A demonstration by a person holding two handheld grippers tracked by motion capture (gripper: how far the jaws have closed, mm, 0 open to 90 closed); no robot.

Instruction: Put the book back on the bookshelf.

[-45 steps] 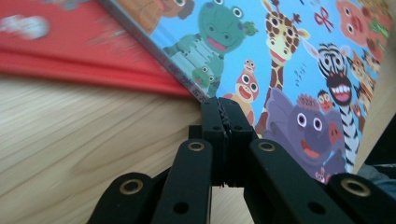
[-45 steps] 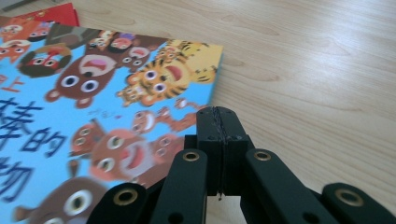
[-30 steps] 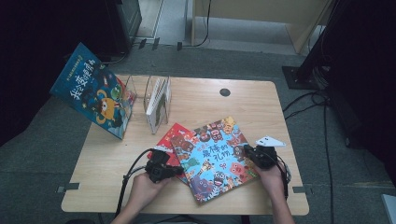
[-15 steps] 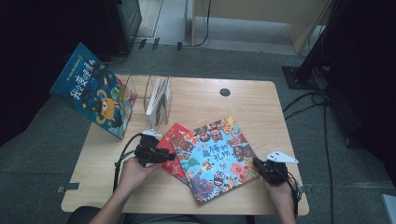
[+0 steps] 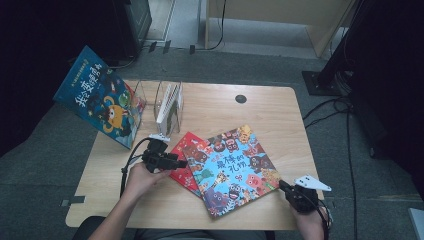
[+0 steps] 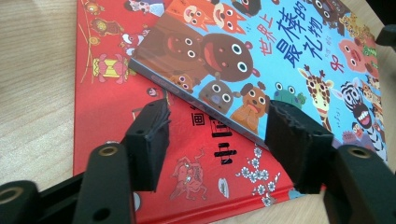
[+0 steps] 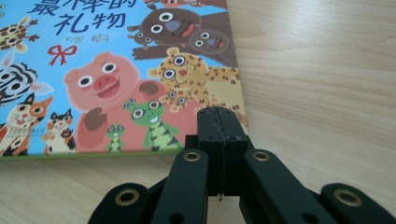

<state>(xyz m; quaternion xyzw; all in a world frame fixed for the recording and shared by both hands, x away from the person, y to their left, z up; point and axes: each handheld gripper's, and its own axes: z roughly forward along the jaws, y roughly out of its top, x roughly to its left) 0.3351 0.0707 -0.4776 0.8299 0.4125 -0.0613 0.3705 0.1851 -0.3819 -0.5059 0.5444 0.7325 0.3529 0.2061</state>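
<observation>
A blue animal picture book (image 5: 232, 167) lies flat on the wooden table (image 5: 270, 115), overlapping a red book (image 5: 183, 148). My left gripper (image 5: 182, 163) hovers at the red book's left part, pointing right. Its jaws have just been opening. In the left gripper view they (image 6: 217, 112) stand apart over the red cover (image 6: 107, 107) and the blue book's edge (image 6: 289, 51), pressing on nothing. My right gripper (image 5: 282, 185) sits off the blue book's near right corner. Its pads (image 7: 219, 114) are closed together with nothing between them, just short of the blue cover (image 7: 116, 70).
A clear book rack (image 5: 167, 102) with a white book stands at the table's back left. Another blue picture book (image 5: 100, 102) leans tilted over the left edge. A round cable hole (image 5: 240, 99) sits at the back. Cables and dark stands crowd the floor to the right.
My left gripper has moved left and farther from the person, and its jaws have spread apart. My right gripper has slid away from the blue book's right edge toward the table's front right corner.
</observation>
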